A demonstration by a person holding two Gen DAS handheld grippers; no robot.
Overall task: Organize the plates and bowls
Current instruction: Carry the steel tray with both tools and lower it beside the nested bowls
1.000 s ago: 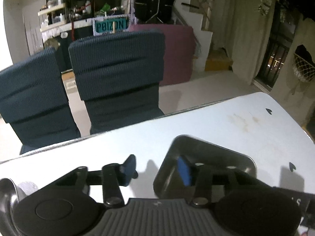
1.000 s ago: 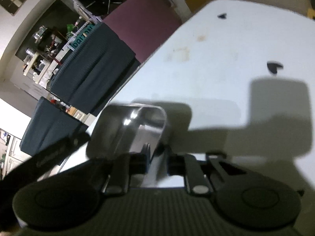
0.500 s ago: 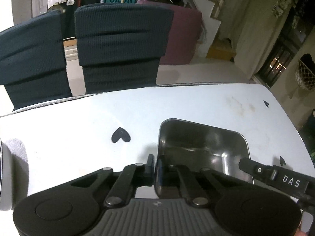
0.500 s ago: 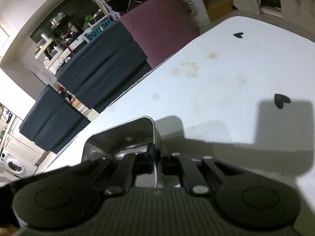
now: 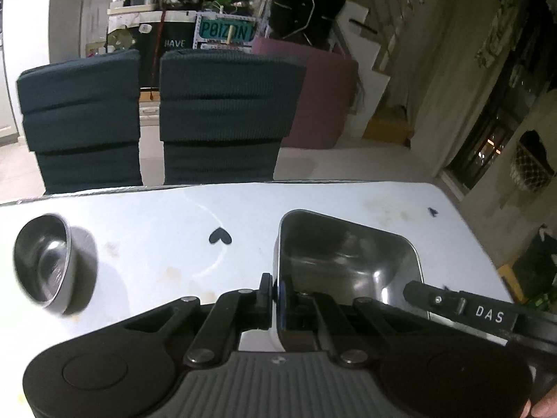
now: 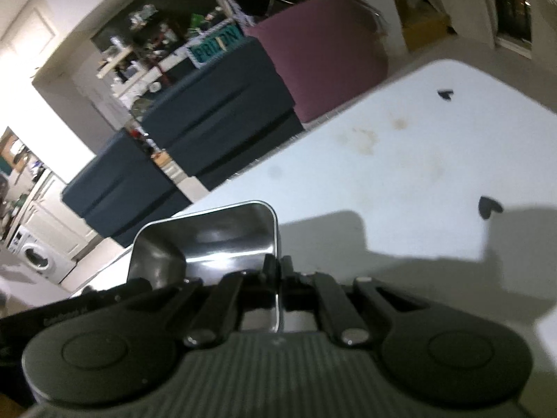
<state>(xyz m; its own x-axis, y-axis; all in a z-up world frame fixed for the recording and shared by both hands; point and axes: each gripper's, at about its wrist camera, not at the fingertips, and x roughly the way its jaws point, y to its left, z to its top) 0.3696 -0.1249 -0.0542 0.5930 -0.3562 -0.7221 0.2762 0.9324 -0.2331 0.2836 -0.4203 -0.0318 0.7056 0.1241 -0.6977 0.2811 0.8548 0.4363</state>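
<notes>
White table (image 5: 146,230) lies under your grippers. Your left gripper (image 5: 275,287) pinches the steel tray's (image 5: 351,257) left wall, your right gripper (image 6: 277,266) its right wall; a round bowl (image 5: 41,266) sits to the left gripper's left.

Glossy metal tray (image 5: 348,261), matt table (image 5: 146,230)

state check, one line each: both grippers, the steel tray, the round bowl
left gripper: shut on the left rim of the steel tray
right gripper: shut on the tray's right rim
steel tray: rectangular, open side up, empty, pinched on both sides
round steel bowl: left of the tray, apart from it, untouched, tipped on its side in this blurred view
white table: stained, heart marks
</notes>
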